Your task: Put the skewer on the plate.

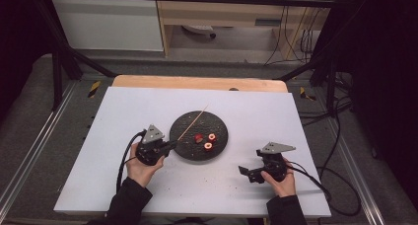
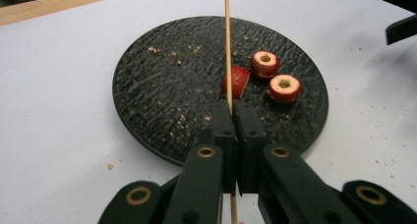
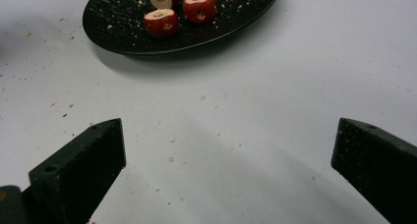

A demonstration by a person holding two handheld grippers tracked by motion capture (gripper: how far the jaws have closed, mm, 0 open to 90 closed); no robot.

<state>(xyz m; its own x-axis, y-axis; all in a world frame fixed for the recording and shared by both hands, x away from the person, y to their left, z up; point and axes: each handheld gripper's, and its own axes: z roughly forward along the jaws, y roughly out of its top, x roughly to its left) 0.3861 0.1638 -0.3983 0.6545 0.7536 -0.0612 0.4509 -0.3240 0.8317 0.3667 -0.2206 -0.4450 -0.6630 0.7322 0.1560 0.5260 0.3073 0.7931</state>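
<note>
Nearest the person, the right gripper hovers over bare white table at about four o'clock from the plate, its jaws spread as wide as they go with nothing between them; in its own view the two black pads stand far apart over crumb-flecked white surface. The left gripper, at the plate's eight o'clock edge, has its jaws pressed together on a thin wooden skewer. The skewer is a straight, pale, bare stick; its long axis runs from the pinched end up across the plate toward one o'clock, the free end reaching past the far rim, and it lies low over the plate at a shallow tilt. In the left gripper view the skewer rises straight out of the closed pads toward twelve o'clock. On the round black textured plate three red fruit pieces with pale cored centres sit close together right of the skewer, amid scattered crumbs. No readable writing shows on anything.
</note>
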